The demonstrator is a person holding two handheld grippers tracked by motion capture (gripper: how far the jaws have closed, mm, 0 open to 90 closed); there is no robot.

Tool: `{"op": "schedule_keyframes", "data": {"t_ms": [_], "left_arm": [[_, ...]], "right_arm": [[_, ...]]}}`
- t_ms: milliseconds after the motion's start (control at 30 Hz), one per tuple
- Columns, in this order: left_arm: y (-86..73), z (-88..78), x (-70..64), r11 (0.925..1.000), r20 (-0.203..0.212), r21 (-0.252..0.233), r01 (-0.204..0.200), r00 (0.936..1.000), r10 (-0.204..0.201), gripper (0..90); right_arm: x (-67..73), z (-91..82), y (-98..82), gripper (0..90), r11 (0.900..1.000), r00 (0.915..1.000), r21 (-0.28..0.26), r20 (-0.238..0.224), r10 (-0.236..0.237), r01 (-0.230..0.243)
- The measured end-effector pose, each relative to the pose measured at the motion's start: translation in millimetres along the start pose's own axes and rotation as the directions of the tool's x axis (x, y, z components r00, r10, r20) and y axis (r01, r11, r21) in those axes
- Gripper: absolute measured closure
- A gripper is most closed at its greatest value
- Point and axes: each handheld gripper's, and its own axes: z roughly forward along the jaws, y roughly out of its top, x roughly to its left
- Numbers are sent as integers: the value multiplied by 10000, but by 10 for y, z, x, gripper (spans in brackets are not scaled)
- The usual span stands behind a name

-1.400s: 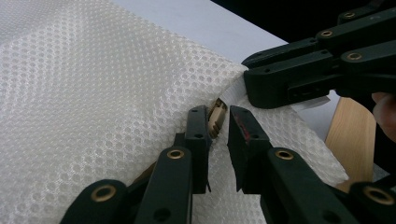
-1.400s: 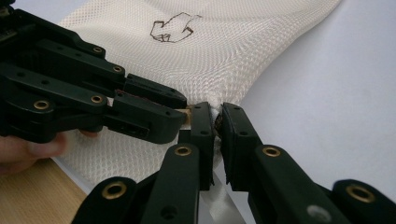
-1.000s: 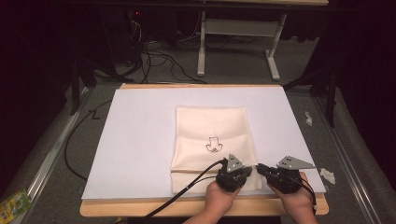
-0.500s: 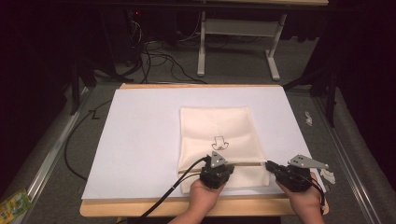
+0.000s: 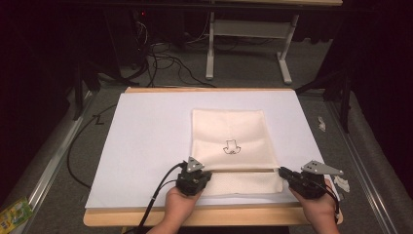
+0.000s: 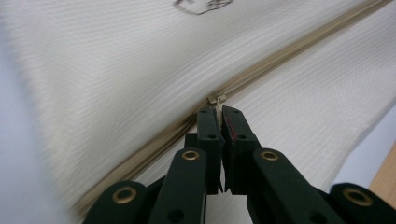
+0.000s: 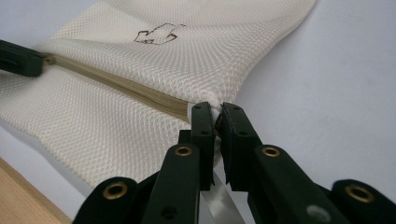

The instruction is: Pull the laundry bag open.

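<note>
A cream mesh bag (image 5: 234, 131) with a small dark drawing lies flat on a white sheet (image 5: 146, 146). A tan zipper (image 5: 243, 170) runs across its near end. My left gripper (image 5: 197, 169) is at the zipper's left part, shut on the metal zipper pull (image 6: 216, 99), which is pinched between the pads of the left gripper (image 6: 219, 112). The right gripper (image 5: 281, 171) is shut on the bag's right edge at the zipper's end, with mesh bunched between the tips of the right gripper (image 7: 215, 112). The left gripper (image 7: 18, 58) is also at the far left of the right gripper view.
The sheet covers a wooden table whose front edge (image 5: 219, 217) is under the person's hands. Small white scraps (image 5: 342, 183) lie by the right hand, with another scrap (image 5: 321, 123) farther back. A green packet (image 5: 14, 214) lies low at the left. Cables and a desk frame are behind the table.
The left gripper has slid to the left along the zipper with the pull in it, away from the right gripper. The right gripper has shifted a little to the right, holding the bag's edge.
</note>
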Motion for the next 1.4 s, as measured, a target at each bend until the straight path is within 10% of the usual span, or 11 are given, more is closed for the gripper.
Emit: {"op": "schedule_keyframes", "data": {"t_ms": [300,867,1133,1267,1400], "left_arm": [[-186,-387,431,9993,-301,304,236,9993,-227,873],[-241,-378,454,9993,-208,341,-176,9996,183,846],[-202,-454,498,9966,-517,-518,-642,9968,615,482],[-162,-625,647,9895,-1025,-1037,-1005,9907,899,346],[-210,-846,917,9862,-2186,-1062,-1271,9705,1016,229]], "right_arm": [[-66,30,7,852,9999,9998,33,133,131,-131],[-41,90,-40,833,9992,9998,401,-207,34,-25],[-30,101,-53,485,9994,9982,13,-484,-355,356],[-164,31,-34,295,9989,9993,-457,363,110,-94],[-436,-86,-100,190,9952,9850,-807,1592,672,-548]]}}
